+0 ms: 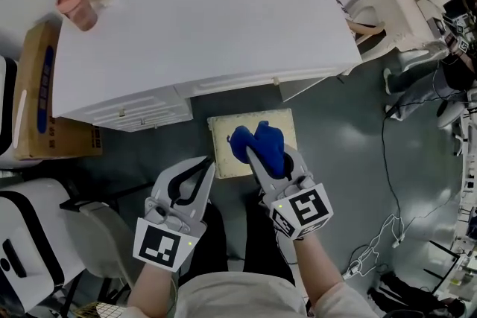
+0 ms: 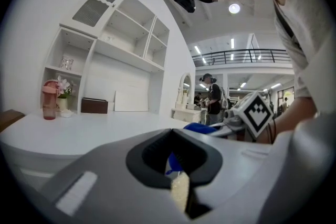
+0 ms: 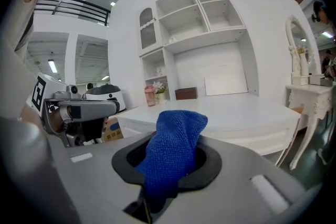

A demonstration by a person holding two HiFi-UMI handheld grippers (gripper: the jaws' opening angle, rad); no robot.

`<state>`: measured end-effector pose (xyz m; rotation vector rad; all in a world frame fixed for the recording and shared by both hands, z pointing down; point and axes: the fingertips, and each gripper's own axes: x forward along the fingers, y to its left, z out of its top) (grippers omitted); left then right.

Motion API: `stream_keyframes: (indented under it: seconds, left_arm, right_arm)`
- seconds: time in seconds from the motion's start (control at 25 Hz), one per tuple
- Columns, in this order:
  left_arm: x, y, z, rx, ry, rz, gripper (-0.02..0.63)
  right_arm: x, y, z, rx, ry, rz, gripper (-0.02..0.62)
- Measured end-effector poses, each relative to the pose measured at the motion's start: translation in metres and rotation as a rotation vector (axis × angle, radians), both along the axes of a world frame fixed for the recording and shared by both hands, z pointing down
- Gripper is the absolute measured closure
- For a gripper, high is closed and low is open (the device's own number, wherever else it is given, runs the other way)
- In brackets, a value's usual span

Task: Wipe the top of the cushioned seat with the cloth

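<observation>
A white desk (image 1: pixel 209 18) fills the head view from 10 to 2 o'clock, with grey floor (image 1: pixel 350 153) below it. A cardboard box (image 1: pixel 37 97) leans against the desk at 9 o'clock. Just off the desk's front edge, at 12 o'clock from the person's hands, stands the cream cushioned seat (image 1: pixel 223 153). Its top is partly covered by a bunched blue cloth (image 1: pixel 261 141) on its right half. The right gripper (image 1: pixel 270 159) hangs over the seat, its jaws clamped on the cloth, which bulges up between them. The left gripper (image 1: pixel 207 164), at the seat's 8 o'clock corner, holds nothing, its jaws drawn together to a slit. A pink tumbler (image 1: pixel 77 9) with flowers sits on the desk at 11 o'clock.
</observation>
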<state>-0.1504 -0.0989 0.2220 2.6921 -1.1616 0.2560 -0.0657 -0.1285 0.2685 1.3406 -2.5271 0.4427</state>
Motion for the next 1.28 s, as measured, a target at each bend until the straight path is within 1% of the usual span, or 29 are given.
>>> stream_keyframes:
  seconds: [0.28,0.44,0.76,1.04,1.28]
  left_arm:
    - [0.0,-0.001,0.042,-0.032,-0.007,-0.024,0.606]
    - [-0.001,0.002,0.068,-0.069,0.003,-0.048,0.606]
    - [0.002,0.012,0.122,-0.103,0.0,-0.054,0.606]
    - [0.002,0.012,0.155,-0.092,-0.011,-0.039,0.606]
    - [0.003,0.01,0.17,-0.078,-0.003,-0.042,0.606]
  right_arm:
    - [-0.004,-0.008,0.052,-0.051,0.0,-0.033,0.503]
    - [-0.007,-0.01,0.087,-0.078,0.004,-0.049,0.503]
    - [-0.013,-0.009,0.158,-0.14,0.018,-0.079,0.503]
    - [-0.022,-0.018,0.215,-0.163,0.032,-0.102,0.503]
    - [-0.03,-0.032,0.267,-0.196,0.051,-0.11,0.503]
